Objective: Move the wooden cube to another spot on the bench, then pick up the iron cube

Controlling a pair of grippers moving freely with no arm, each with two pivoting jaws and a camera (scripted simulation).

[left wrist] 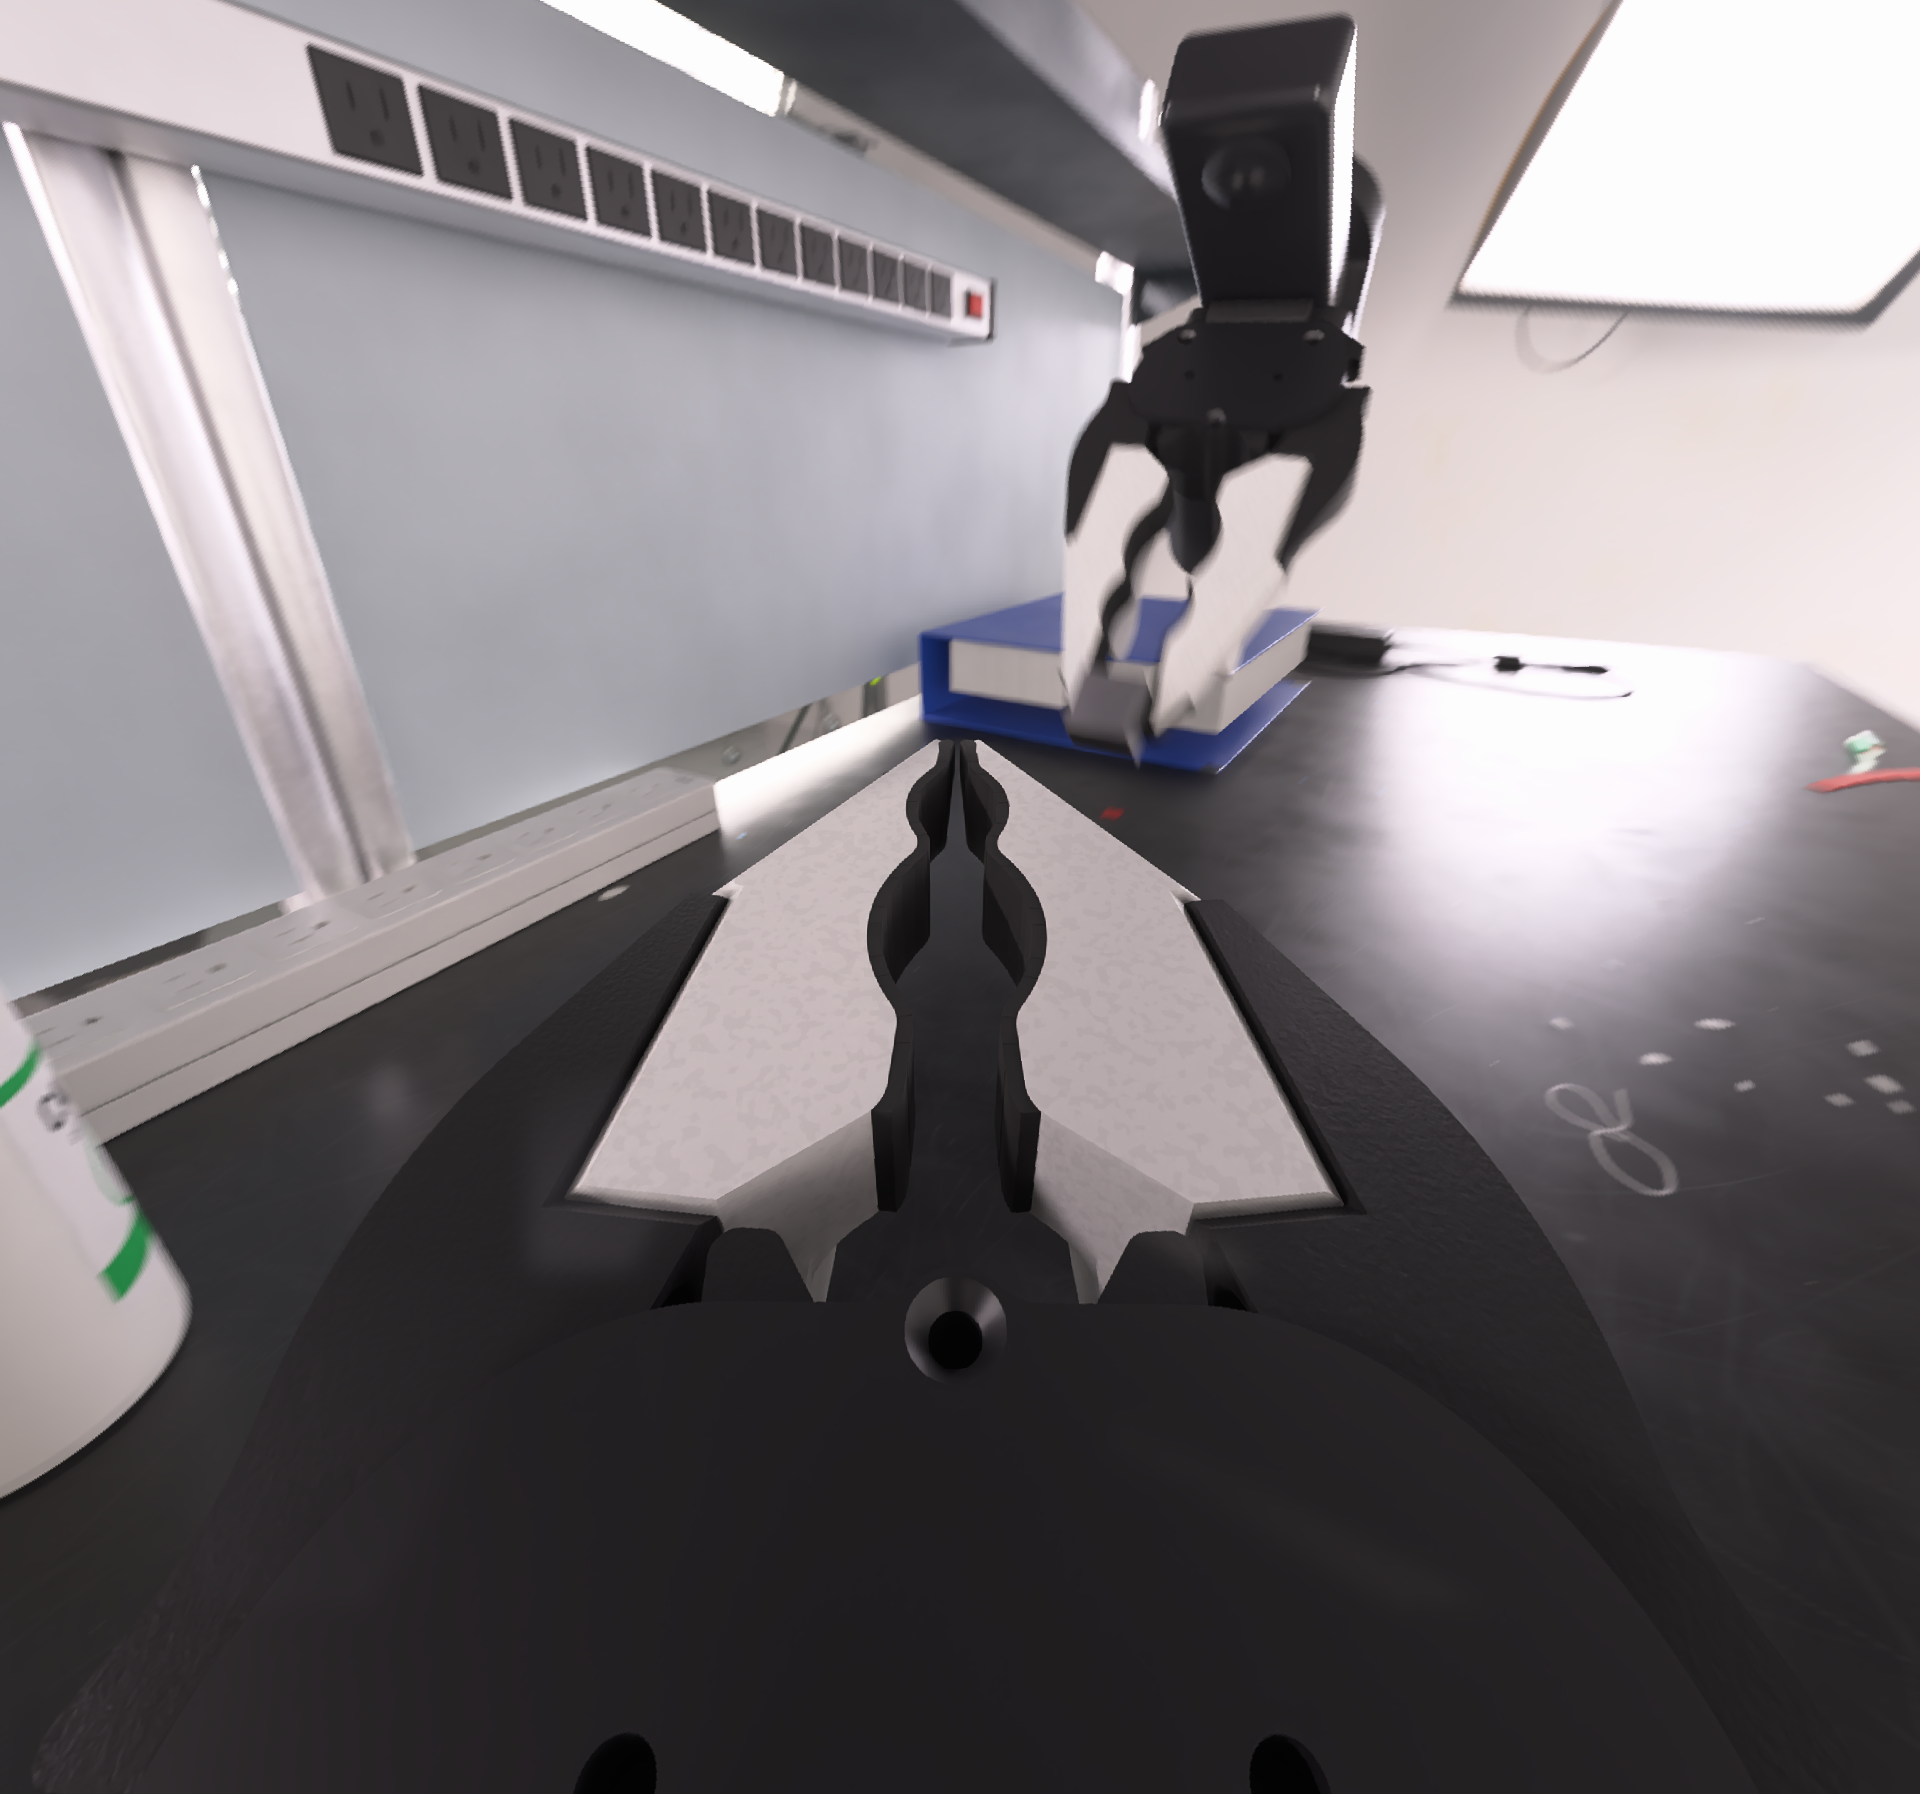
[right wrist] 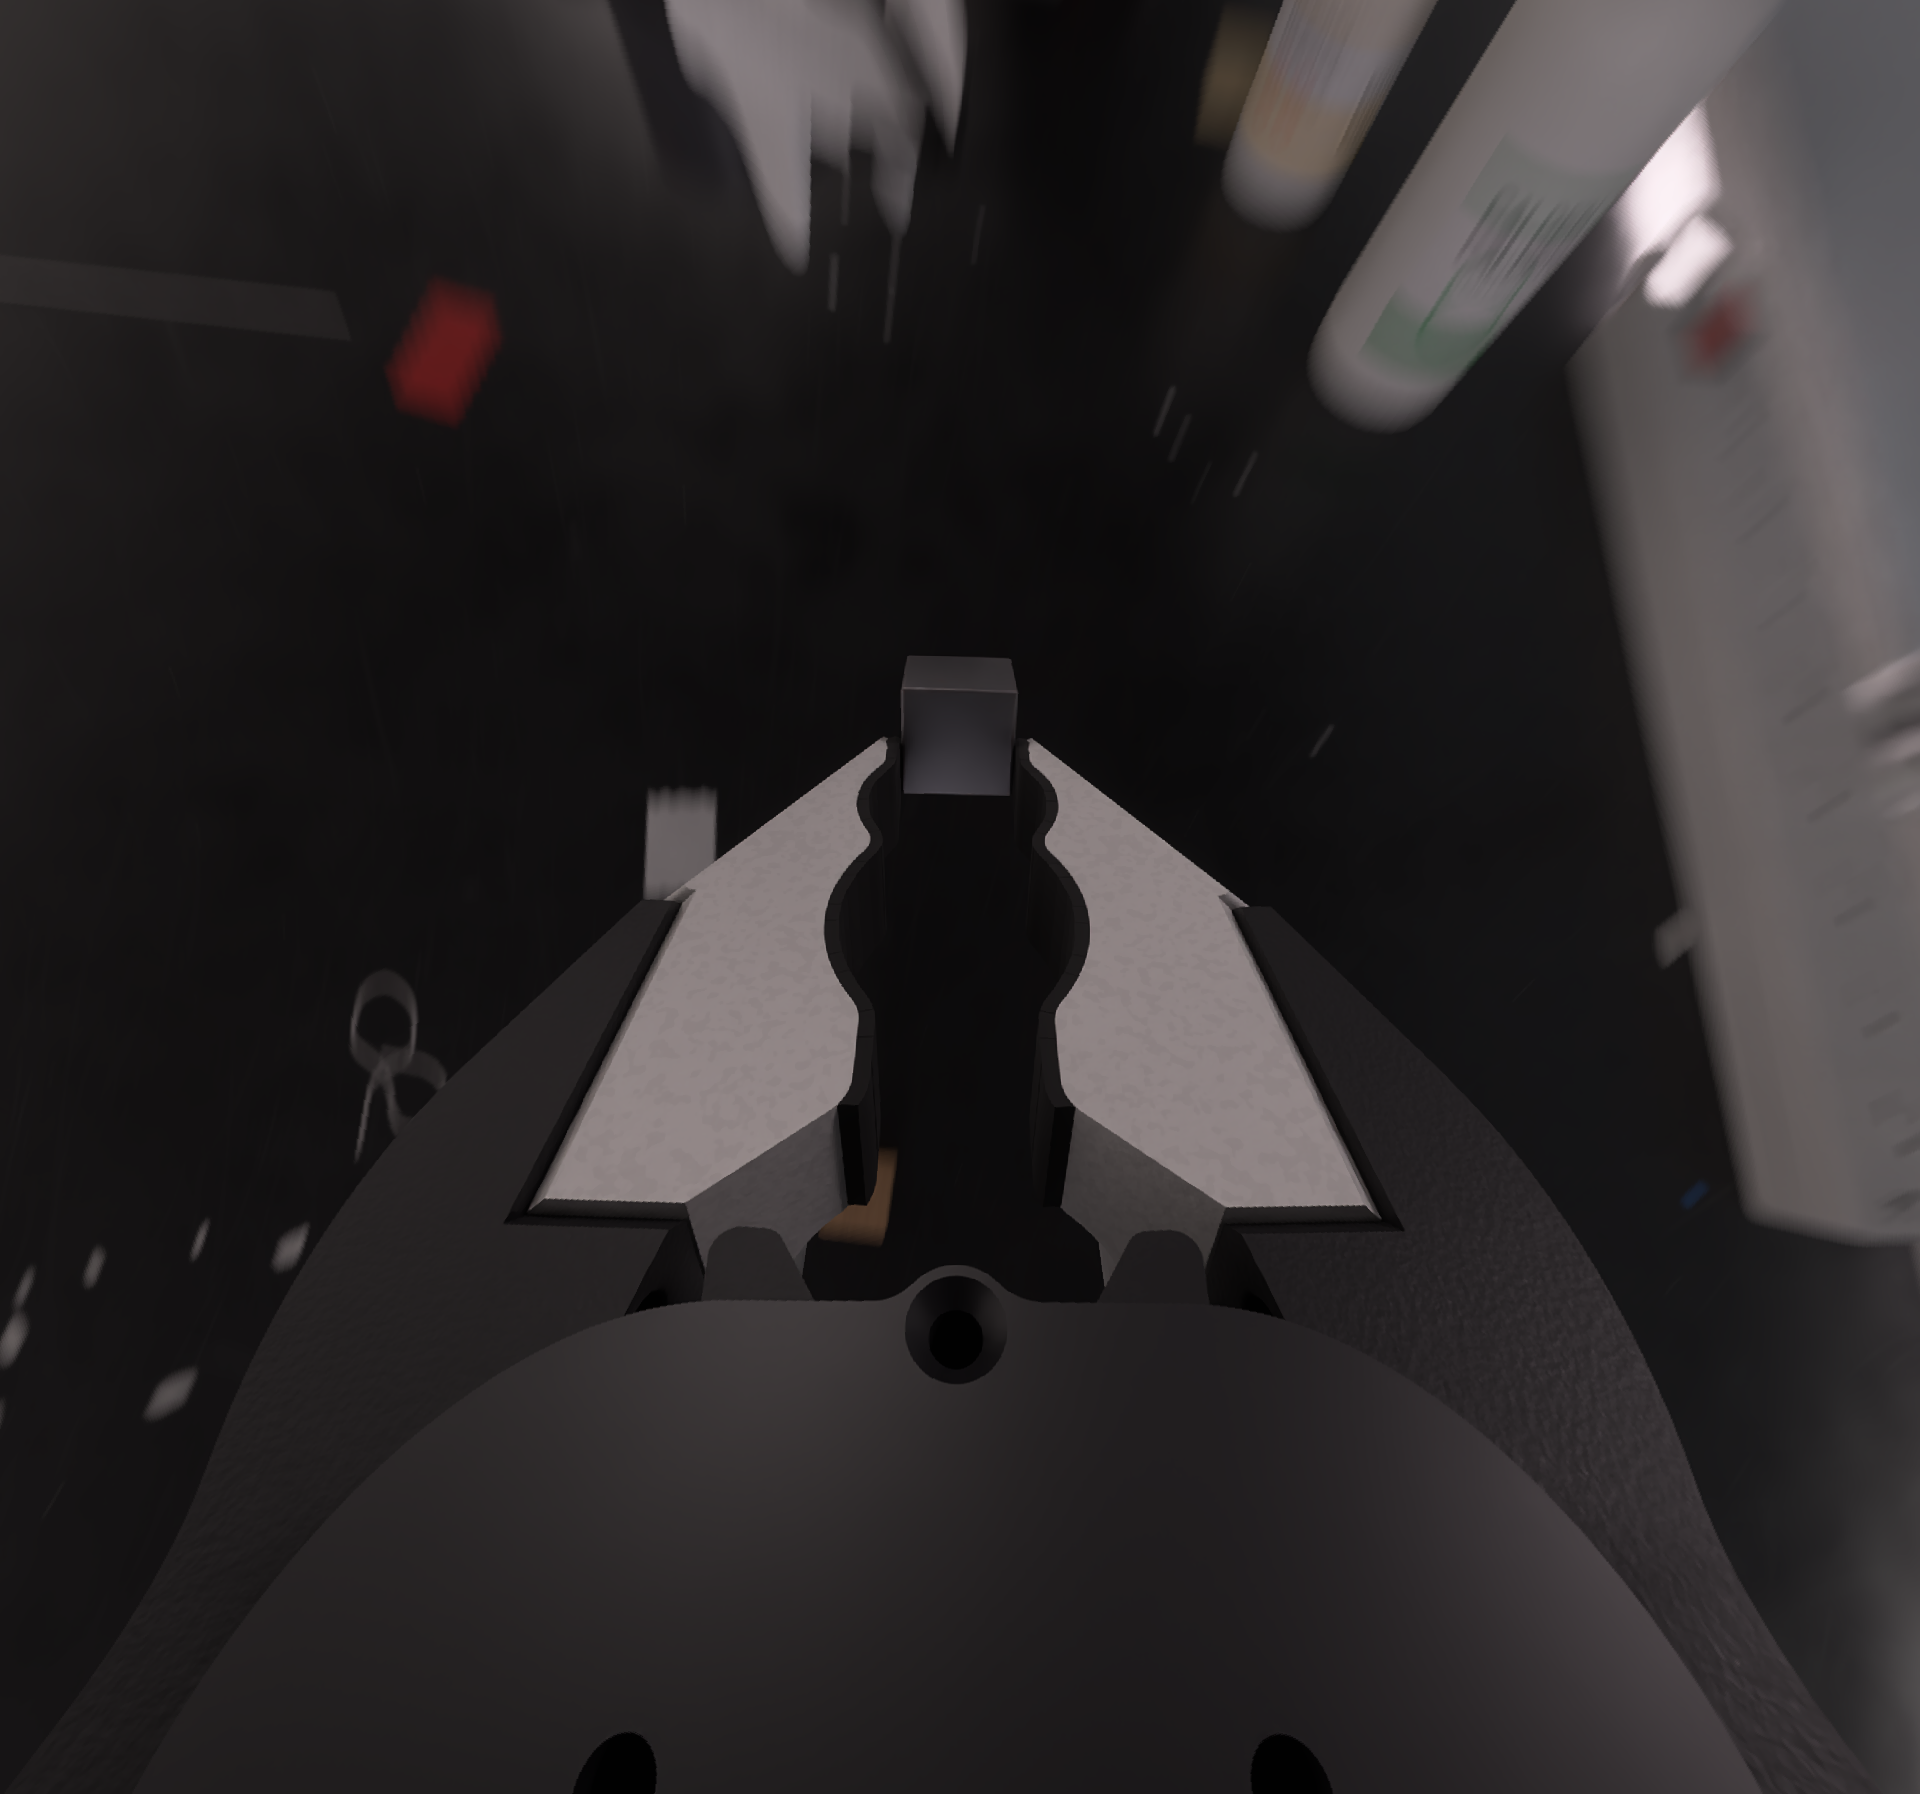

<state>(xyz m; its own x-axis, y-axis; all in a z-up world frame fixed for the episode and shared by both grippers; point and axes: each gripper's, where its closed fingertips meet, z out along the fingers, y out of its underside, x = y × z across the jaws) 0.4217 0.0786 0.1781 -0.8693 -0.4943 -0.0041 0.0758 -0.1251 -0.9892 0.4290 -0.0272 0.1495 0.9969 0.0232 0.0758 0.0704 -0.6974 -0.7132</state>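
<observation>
R hand-held gripper (right wrist: 956,757), iron cube (right wrist: 957,742) clamped

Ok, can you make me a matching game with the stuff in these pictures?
Things:
1. iron cube
2. left gripper
3. binder
4. cup

Clues:
A. blue, lying flat on the bench
B. white with green stripes
C. shut, holding nothing
D. grey, pinched between the right gripper's fingertips

Pairs: 1-D, 2-C, 3-A, 4-B
</observation>
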